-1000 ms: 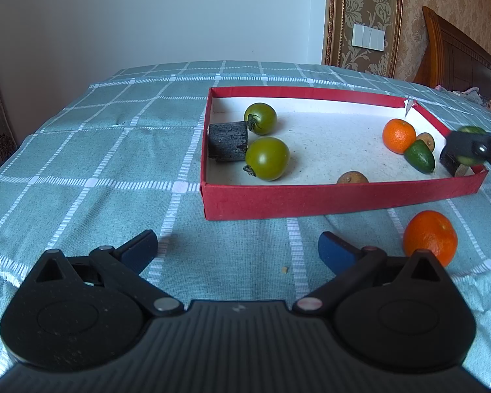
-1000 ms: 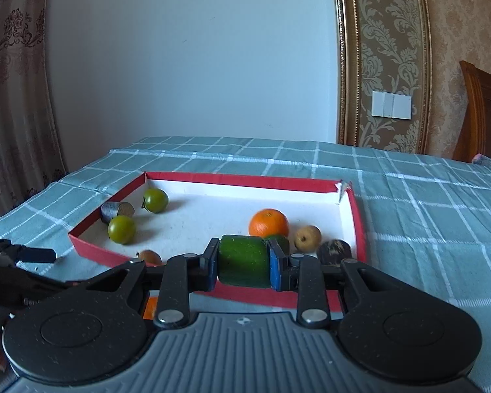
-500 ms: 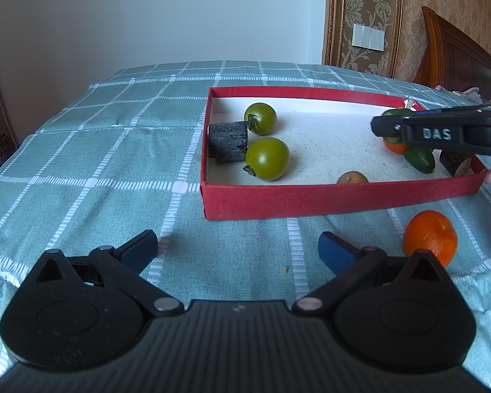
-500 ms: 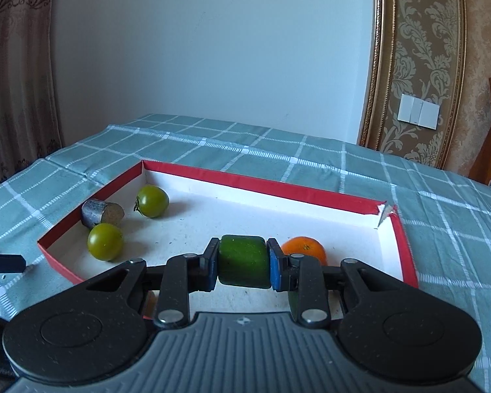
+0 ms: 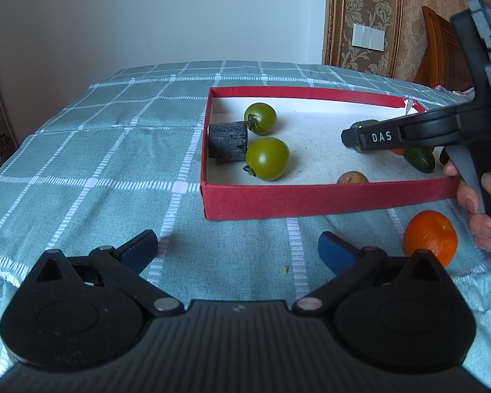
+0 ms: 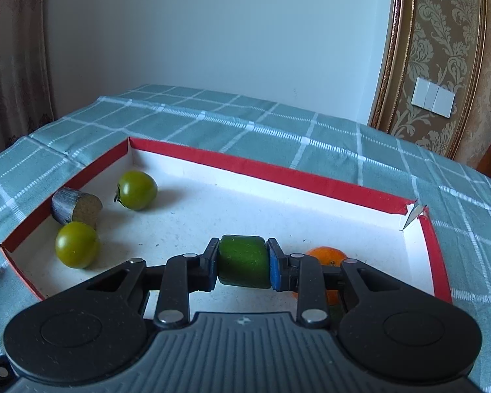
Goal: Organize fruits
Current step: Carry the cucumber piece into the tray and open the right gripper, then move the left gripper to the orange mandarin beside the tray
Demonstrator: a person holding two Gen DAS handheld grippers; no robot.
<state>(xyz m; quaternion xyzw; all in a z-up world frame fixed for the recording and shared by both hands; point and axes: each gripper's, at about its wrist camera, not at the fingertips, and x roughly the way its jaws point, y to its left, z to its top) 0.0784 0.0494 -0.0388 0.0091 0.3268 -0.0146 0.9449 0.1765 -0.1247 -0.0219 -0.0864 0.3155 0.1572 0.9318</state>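
A red box point(image 5: 311, 201) with a white floor sits on the checked tablecloth. It holds two green tomatoes point(image 5: 267, 158) point(image 5: 260, 118), a dark cylinder point(image 5: 228, 140), an avocado point(image 5: 419, 159) and a brown fruit point(image 5: 352, 177). My right gripper point(image 6: 244, 262) is shut on a green fruit point(image 6: 244, 262) and holds it above the box floor point(image 6: 212, 216), left of an orange point(image 6: 325, 255). It shows in the left wrist view point(image 5: 353, 136) too. My left gripper point(image 5: 237, 249) is open and empty over the cloth, in front of the box. A loose orange point(image 5: 430, 237) lies to its right.
The tablecloth point(image 5: 98, 163) spreads wide to the left of the box. The box's far right corner is torn point(image 6: 412, 213). A wall, a patterned panel with a switch point(image 6: 433, 96) and a wooden headboard point(image 5: 442, 55) stand behind the table.
My right gripper has carried the green fruit leftward and forward, from the box's right end to over its middle. My left gripper has not moved.
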